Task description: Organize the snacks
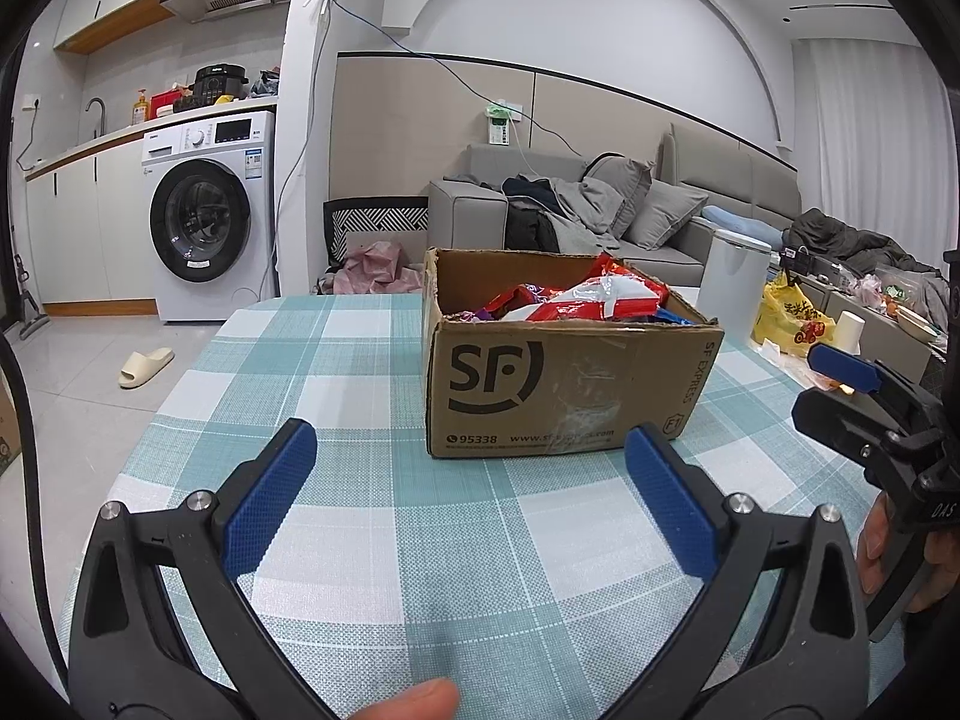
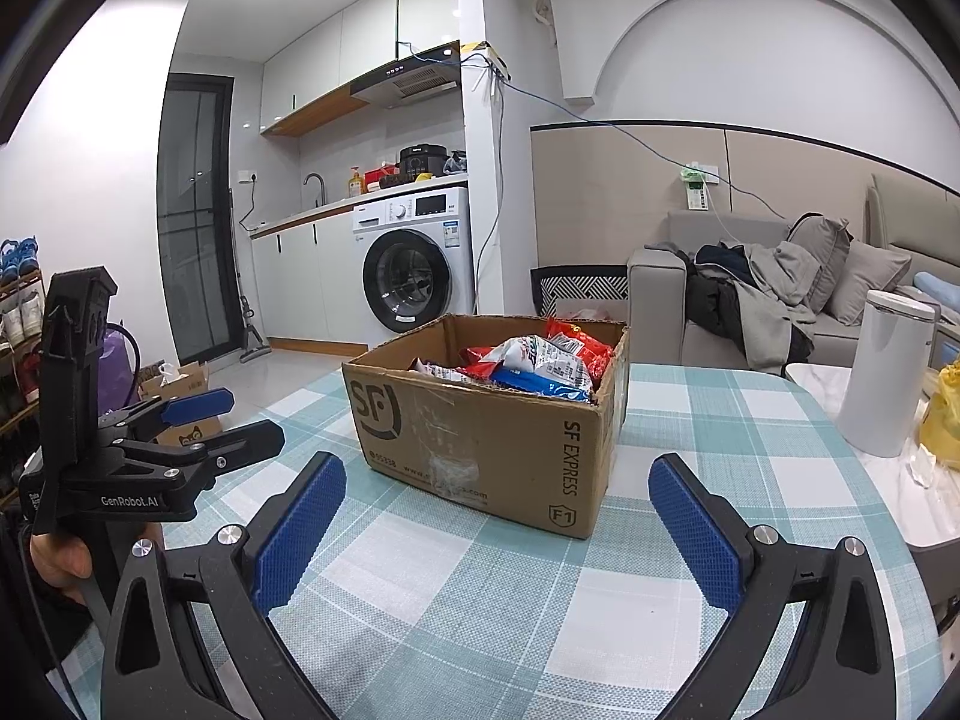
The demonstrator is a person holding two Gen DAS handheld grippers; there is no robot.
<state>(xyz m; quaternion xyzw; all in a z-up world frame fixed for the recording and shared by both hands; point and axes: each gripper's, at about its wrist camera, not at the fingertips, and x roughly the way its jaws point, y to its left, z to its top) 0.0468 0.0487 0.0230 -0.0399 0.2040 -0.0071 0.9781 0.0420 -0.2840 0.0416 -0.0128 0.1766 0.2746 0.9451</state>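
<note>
The left tongs (image 1: 468, 468), black with blue ridged pads, were spread wide and held nothing, hovering over the near part of the worktop (image 1: 336, 570), which was covered in a teal-and-white checked cloth. The right tongs (image 2: 495, 501), of the same make, were likewise spread wide and empty, over the same cloth a little to the right. Each pair showed at the edge of the other's view, held in a hand (image 2: 57, 558).

Ahead of both tongs, toward the worktop's far edge, stood a brown cardboard box (image 1: 558, 384) printed with "SF EXPRESS", its top open. Inside it lay a heap of red, white and blue snack packets (image 2: 534, 360), rising about level with the rim.

Beyond the worktop's right edge stood a tall white cylindrical bin (image 2: 888, 372) and a yellow plastic bag (image 1: 789, 315). Farther off were a white front-loading washing machine (image 1: 207, 216) and a grey sofa (image 1: 648, 204) strewn with clothes.
</note>
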